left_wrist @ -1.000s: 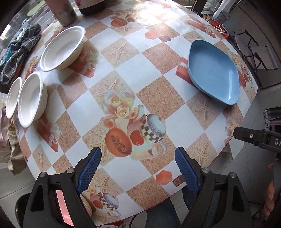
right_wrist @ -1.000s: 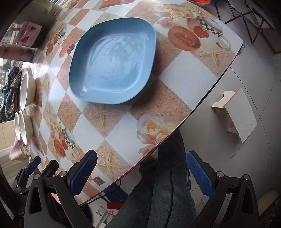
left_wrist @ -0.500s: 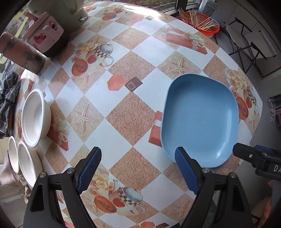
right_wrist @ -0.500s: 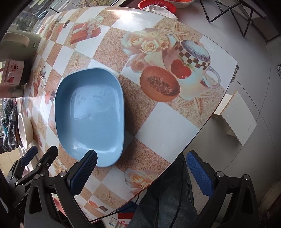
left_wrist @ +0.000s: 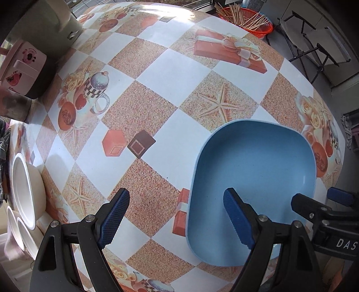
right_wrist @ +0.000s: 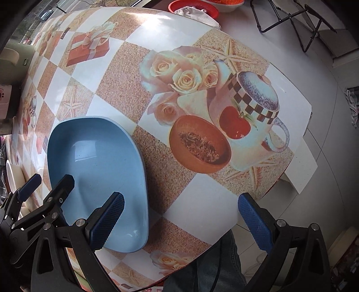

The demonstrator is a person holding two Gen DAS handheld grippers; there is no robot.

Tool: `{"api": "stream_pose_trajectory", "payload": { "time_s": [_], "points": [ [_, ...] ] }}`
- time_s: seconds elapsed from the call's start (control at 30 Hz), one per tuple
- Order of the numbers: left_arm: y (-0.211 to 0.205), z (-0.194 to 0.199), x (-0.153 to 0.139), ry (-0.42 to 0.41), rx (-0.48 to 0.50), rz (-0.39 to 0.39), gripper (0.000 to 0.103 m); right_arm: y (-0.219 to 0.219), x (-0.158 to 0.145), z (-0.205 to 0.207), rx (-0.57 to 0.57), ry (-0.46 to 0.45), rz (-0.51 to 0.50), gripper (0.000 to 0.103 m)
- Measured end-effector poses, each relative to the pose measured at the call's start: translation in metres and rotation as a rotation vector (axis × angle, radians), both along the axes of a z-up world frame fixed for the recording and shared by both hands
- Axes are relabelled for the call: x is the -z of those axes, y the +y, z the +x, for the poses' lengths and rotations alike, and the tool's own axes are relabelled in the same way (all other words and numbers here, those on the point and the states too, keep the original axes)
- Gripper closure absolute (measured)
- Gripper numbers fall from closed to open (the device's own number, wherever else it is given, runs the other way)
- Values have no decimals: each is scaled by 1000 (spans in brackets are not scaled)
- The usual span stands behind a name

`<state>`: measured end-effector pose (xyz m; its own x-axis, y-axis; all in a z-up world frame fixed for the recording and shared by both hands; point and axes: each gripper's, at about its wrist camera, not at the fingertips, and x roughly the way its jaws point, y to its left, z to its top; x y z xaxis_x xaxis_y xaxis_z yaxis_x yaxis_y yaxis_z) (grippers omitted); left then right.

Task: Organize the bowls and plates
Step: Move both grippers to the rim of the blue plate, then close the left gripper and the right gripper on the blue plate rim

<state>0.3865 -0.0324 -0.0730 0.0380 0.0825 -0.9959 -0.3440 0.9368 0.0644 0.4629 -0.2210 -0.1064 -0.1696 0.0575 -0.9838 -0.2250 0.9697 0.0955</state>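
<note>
A blue square plate point(left_wrist: 253, 179) lies flat near the table's front right edge. My left gripper point(left_wrist: 177, 219) hangs open above it, pointing down, with the plate's left rim between its fingers and its right finger over the plate's floor. My right gripper point(right_wrist: 180, 221) is also open, with the plate's point(right_wrist: 96, 161) right rim between its fingers and its left finger above the inside. Neither touches the plate that I can see. White bowls point(left_wrist: 24, 191) sit at the table's far left, with more point(left_wrist: 15, 229) just below them.
The patterned tablecloth point(left_wrist: 157, 74) covers a round table whose edge point(right_wrist: 280, 175) runs close past the plate. A pink box point(left_wrist: 20, 67) stands at the back left and an orange basket of sticks point(left_wrist: 244, 18) at the back. A person's jeans leg point(right_wrist: 215, 265) and a white stool point(right_wrist: 300, 170) are below the edge.
Both grippers have travelled across the table to the blue plate and come lower. The plate now fills the lower part of both views, between the two grippers. The jaws stay as wide as before.
</note>
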Motion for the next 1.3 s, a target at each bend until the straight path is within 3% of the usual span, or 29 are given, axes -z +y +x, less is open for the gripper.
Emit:
{"api": "stream_pose_trajectory", "payload": {
  "time_s": [0.17,0.23,0.3,0.4,0.63,0.83,0.87,0.93,1.0,1.03,1.3],
  "points": [
    [4,7,5,-6,7,-17,14,4,4,-1,-19,-13,-26,1],
    [4,11,8,-9,17,-15,10,5,3,-2,-25,-21,-27,1],
    [12,14,13,-2,6,-3,0,4,3,-2,-20,-25,-29,1],
    [25,16,21,-5,-39,-88,0,9,4,-3,-31,-20,-22,1],
    [35,30,25,24,-61,-124,0,18,-3,-4,-50,-30,6,19],
    [22,46,17,-1,2,-112,15,33,-10,-7,-112,-23,58,57],
    [20,48,15,-3,11,-112,21,34,-10,-7,-110,-20,65,70],
    [10,49,10,-6,27,-112,32,40,-11,-8,-123,-4,92,77],
    [6,48,6,-13,41,-117,58,46,-12,-11,-161,2,108,78],
    [2,49,5,-13,40,-121,63,49,-12,-14,-179,10,122,79],
    [6,-24,7,7,-91,-90,64,81,-19,-66,-402,-4,98,80]
  ]
}}
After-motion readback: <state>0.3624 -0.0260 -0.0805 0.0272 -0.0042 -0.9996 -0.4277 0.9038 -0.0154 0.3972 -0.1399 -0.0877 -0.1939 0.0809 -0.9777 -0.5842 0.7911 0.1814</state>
